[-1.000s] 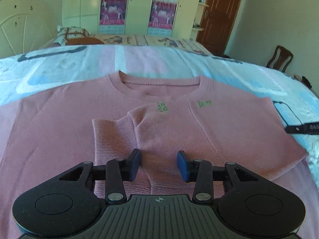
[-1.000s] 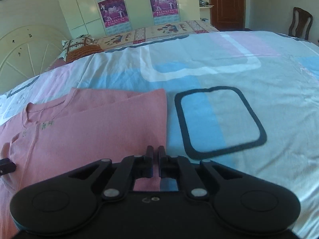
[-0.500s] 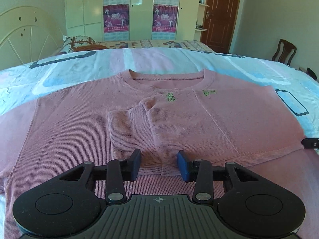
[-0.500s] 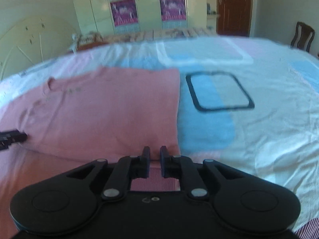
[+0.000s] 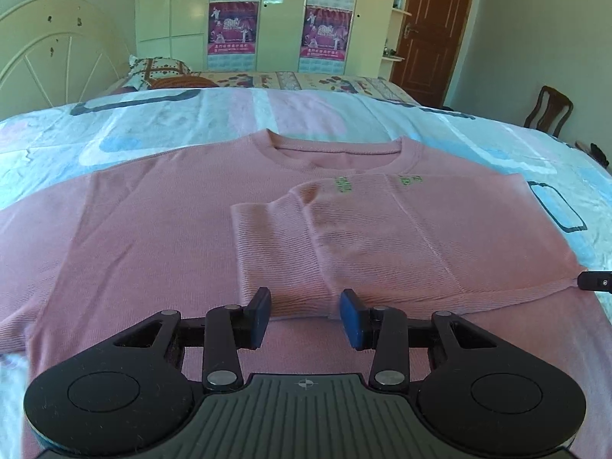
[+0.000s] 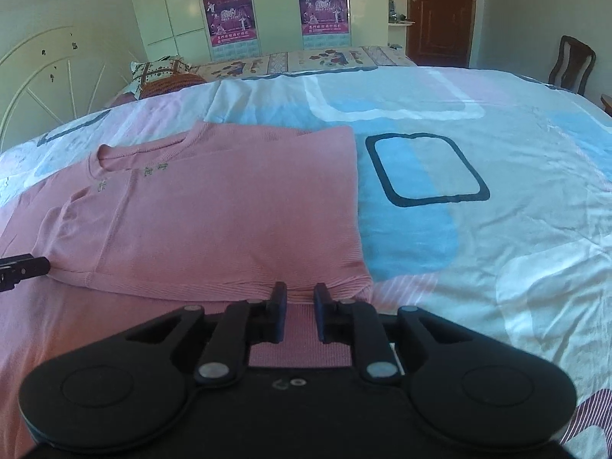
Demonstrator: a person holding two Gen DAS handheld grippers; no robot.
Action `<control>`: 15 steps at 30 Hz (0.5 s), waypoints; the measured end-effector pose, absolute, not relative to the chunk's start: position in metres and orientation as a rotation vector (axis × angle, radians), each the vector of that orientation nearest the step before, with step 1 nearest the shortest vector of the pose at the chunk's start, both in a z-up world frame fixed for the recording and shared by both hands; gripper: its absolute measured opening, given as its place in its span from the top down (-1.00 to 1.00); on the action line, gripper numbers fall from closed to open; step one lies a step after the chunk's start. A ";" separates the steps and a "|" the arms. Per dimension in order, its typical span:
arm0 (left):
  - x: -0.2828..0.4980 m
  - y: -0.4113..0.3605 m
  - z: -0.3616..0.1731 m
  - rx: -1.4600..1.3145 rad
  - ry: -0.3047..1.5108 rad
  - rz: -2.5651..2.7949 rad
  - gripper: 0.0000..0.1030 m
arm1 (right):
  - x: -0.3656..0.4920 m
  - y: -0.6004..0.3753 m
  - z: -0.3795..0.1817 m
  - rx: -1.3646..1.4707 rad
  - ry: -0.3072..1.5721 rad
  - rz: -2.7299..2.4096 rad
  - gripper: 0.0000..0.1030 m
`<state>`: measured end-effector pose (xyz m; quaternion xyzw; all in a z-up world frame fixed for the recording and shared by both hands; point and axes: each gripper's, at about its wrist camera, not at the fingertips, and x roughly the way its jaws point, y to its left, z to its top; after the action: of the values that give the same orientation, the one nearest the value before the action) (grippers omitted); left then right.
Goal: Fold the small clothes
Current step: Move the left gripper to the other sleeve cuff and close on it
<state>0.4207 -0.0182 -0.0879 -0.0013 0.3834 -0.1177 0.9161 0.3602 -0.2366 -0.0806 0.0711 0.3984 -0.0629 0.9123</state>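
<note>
Pink sweater (image 5: 160, 229) lies flat on the bed (image 6: 516, 229), neck toward the headboard (image 5: 49, 49). One side with its sleeve is folded in over the chest; the sleeve cuff (image 5: 267, 252) lies across the middle of the front. Folded edge runs straight beside a dark-outlined square on the bedspread (image 6: 424, 168).

No containers in sight.

Left hand-held gripper (image 5: 304, 317): jaws partly apart, blue pads hanging over the lower edge of the folded sleeve. Nothing pinched between them; released.

Right hand-held gripper (image 6: 300, 311): jaws have just been opening, now a narrow gap. The pads stand at the near corner of the folded panel; pink cloth shows in the gap, but the pads do not press on it. Let go.

Each gripper's tip shows at the edge of the other's view, near the fold's lower edge.
</note>
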 end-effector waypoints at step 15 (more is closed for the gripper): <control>0.378 0.221 -0.092 -0.271 0.711 0.208 -0.55 | 0.387 -0.169 -0.077 0.177 0.804 -0.077 0.33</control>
<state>0.3775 0.2213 -0.0924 -0.1318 0.3464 0.1013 0.9232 0.3867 -0.1688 -0.0774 0.0859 0.3908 -0.0375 0.9157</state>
